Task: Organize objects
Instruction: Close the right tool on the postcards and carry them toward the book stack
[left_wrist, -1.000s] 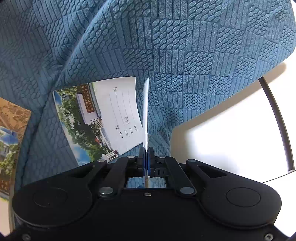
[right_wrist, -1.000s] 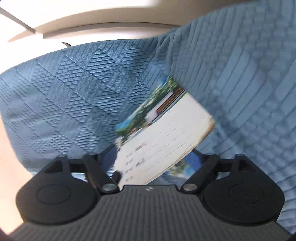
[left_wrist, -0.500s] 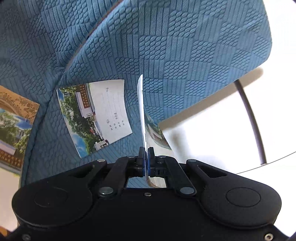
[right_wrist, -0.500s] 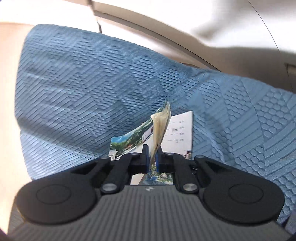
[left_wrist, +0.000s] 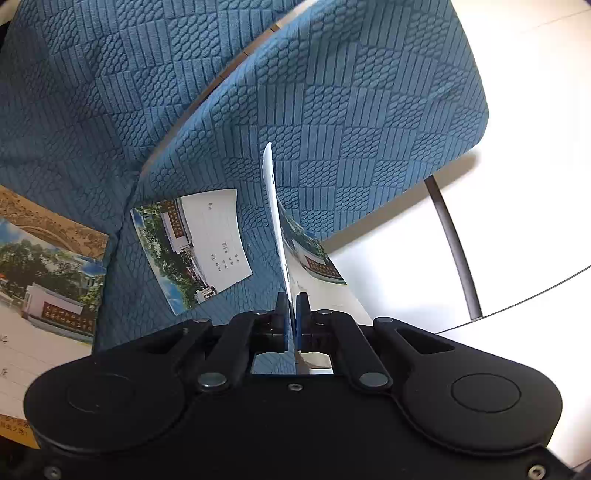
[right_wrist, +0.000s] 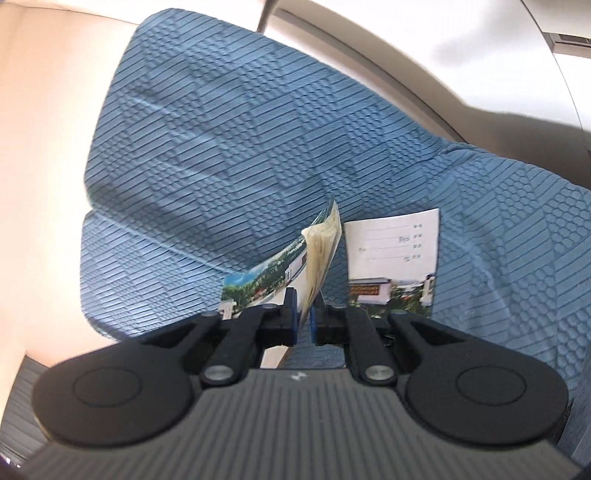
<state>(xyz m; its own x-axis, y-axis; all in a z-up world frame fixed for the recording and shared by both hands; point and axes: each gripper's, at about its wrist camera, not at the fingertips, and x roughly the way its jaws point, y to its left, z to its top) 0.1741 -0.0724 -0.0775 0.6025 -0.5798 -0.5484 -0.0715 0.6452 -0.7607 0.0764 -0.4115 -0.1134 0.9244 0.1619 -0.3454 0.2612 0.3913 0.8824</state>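
Gathering postcards: left gripper (left_wrist: 290, 314) clamps one postcard (left_wrist: 275, 221) edge-on, right gripper (right_wrist: 303, 317) pinches a bent card (right_wrist: 321, 251); next, likely stack both beside the loose postcard (left_wrist: 195, 247) on the blue cover (left_wrist: 332, 129).

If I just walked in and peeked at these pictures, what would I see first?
First, the bumpy dark-blue patterned fabric cover filling both views. Then the left gripper, shut on a glossy photo postcard held edge-on, and the right gripper, pinching a bent postcard with a tan back. A third white-and-photo postcard lies flat on the fabric.
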